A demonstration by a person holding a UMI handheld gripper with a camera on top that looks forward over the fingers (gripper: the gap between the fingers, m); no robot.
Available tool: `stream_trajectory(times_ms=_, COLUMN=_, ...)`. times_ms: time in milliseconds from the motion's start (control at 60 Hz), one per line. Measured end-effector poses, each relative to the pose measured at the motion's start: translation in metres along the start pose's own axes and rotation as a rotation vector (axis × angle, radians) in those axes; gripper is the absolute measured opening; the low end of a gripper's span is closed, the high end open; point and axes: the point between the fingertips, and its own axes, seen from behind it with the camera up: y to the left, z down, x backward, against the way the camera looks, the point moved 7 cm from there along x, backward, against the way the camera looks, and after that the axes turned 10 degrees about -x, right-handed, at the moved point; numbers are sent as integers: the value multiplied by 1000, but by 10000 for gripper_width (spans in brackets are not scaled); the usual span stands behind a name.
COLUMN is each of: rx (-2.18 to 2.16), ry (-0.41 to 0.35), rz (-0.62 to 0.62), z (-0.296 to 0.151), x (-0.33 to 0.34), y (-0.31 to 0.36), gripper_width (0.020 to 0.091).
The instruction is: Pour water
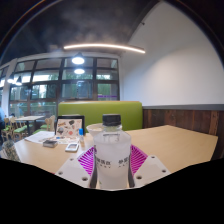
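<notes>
The claw (113, 165) is pinching a clear water bottle (112, 155) upright between its two pink pads (89, 158), with the white cap (112, 121) pointing up. The bottle is sitting low over the near edge of a pale wooden table (180, 142). A phone (72, 147) and some papers (40, 137) are lying well off to the side, near a green bench (100, 110). No cup is showing, so tipping now would likely be spilling water on the table; the smooth plastic may also be slipping if the squeeze loosens.
</notes>
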Motion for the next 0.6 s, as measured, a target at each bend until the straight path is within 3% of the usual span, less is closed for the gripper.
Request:
stream_trajectory(times_ms=183, rx=180, ry=-7, rz=63, z=-13, x=10, y=14, gripper_width=406)
stream_trajectory(times_ms=400, rx=746, ry=-84, rz=64, z=-67, x=43, y=132, gripper_width=404)
stream_trajectory(times_ms=600, rx=1531, ry=-117, rz=40, z=-54, x=61, y=235, gripper_width=405)
